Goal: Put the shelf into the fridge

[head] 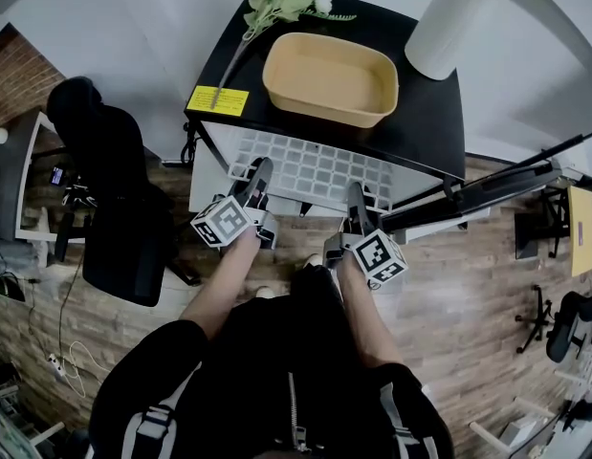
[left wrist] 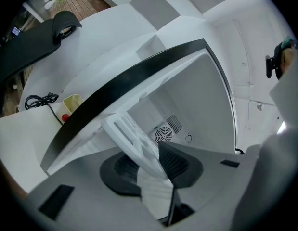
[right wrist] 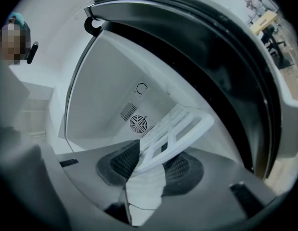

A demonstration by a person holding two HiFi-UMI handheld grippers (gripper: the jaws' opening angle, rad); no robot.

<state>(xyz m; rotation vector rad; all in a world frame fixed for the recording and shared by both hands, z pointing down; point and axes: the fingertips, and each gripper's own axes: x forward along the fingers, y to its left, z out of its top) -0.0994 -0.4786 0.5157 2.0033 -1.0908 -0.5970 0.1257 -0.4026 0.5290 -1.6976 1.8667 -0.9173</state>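
White plastic shelf (head: 315, 170) partly inside the fridge (head: 429, 113), clamped from both sides.
Head view: left gripper (head: 260, 175) and right gripper (head: 356, 199) at the fridge's open front, tan basin (head: 329, 79) on the fridge's black top. Left gripper view: jaws closed on the shelf's near edge, slats reaching toward the fan (left wrist: 163, 134) in the fridge's back wall. Right gripper view: jaws pinching the shelf's other side.

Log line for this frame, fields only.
left gripper: shut on shelf near edge | right gripper: shut on shelf near edge | shelf: partly inside fridge
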